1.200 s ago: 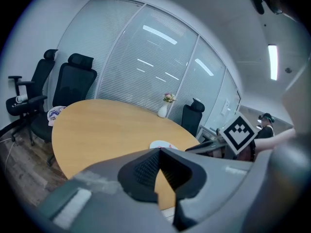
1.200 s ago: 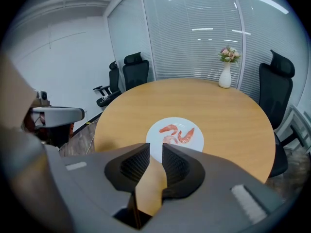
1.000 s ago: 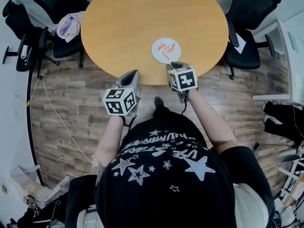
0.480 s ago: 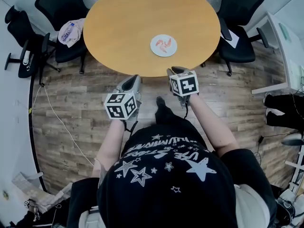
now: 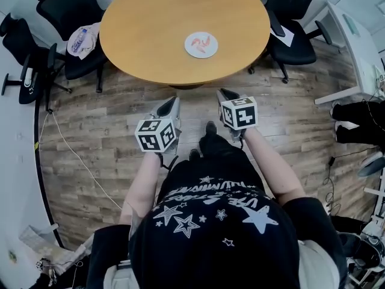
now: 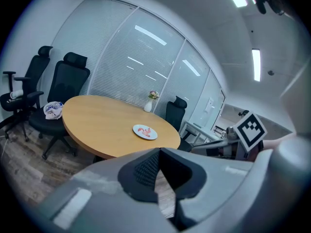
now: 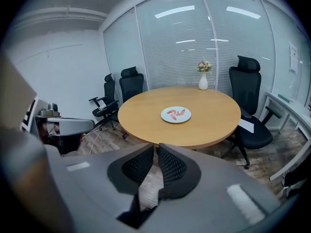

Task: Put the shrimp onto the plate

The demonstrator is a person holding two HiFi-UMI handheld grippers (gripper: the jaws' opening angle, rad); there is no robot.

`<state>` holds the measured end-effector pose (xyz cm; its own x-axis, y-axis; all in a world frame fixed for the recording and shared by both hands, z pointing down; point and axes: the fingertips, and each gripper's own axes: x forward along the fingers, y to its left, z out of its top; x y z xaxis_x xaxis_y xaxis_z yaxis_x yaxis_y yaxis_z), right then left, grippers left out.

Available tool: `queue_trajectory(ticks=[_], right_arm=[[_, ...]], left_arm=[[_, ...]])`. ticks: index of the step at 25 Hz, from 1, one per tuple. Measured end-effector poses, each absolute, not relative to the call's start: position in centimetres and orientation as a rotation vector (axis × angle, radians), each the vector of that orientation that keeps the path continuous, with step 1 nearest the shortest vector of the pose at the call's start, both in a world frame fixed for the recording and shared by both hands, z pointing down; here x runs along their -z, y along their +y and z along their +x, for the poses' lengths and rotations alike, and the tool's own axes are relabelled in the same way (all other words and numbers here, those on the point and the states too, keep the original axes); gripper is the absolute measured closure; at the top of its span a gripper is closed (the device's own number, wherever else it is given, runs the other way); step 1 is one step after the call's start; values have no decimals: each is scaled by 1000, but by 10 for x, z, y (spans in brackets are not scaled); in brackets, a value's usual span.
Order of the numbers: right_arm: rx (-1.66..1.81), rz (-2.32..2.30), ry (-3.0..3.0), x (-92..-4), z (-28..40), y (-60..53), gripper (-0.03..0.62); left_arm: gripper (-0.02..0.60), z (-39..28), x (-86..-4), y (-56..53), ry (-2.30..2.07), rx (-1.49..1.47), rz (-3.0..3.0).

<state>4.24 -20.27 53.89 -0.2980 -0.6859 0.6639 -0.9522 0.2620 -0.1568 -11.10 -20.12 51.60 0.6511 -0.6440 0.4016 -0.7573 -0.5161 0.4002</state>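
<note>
The fingers [image 6: 145, 170] of my left gripper [image 6: 159, 153] are pressed together with nothing between them, and the fingers [image 7: 171, 167] of my right gripper [image 7: 155, 148] are closed and empty in the same way. I hold both grippers side by side over the wood-plank floor [image 5: 90, 131], just short of the near edge of the surface [image 5: 150, 29], a round, light-brown wooden tabletop. The shrimp [image 7: 173, 112], a few pink-orange pieces, lie on the small white plate [image 7: 176, 121]. The plate sits on my side of the tabletop's middle, well apart from both grippers. At the far edge of the surface stands a white vase [image 7: 203, 83] with a small bunch of flowers. The rest of the top is bare wood. Black office chairs [image 5: 72, 14] ring the surface. One on my left carries a crumpled light bundle [image 5: 82, 36], and one on my right has a white sheet of paper [image 5: 286, 36] on its seat. A thin pale cable [image 5: 71, 155] trails across the floor at my left. Behind the surface runs a glass wall [image 7: 194, 42] with closed blinds, and long ceiling lights [image 6: 256, 64] show above.
</note>
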Motion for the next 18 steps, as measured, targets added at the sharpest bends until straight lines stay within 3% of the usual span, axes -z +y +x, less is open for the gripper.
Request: queue_trajectory(ticks=[18], right_arm=[[-780,1517,-2137,-521,72,-162,591]], left_arm=[[580,-69,-498,-158,-1116,-284,2340]])
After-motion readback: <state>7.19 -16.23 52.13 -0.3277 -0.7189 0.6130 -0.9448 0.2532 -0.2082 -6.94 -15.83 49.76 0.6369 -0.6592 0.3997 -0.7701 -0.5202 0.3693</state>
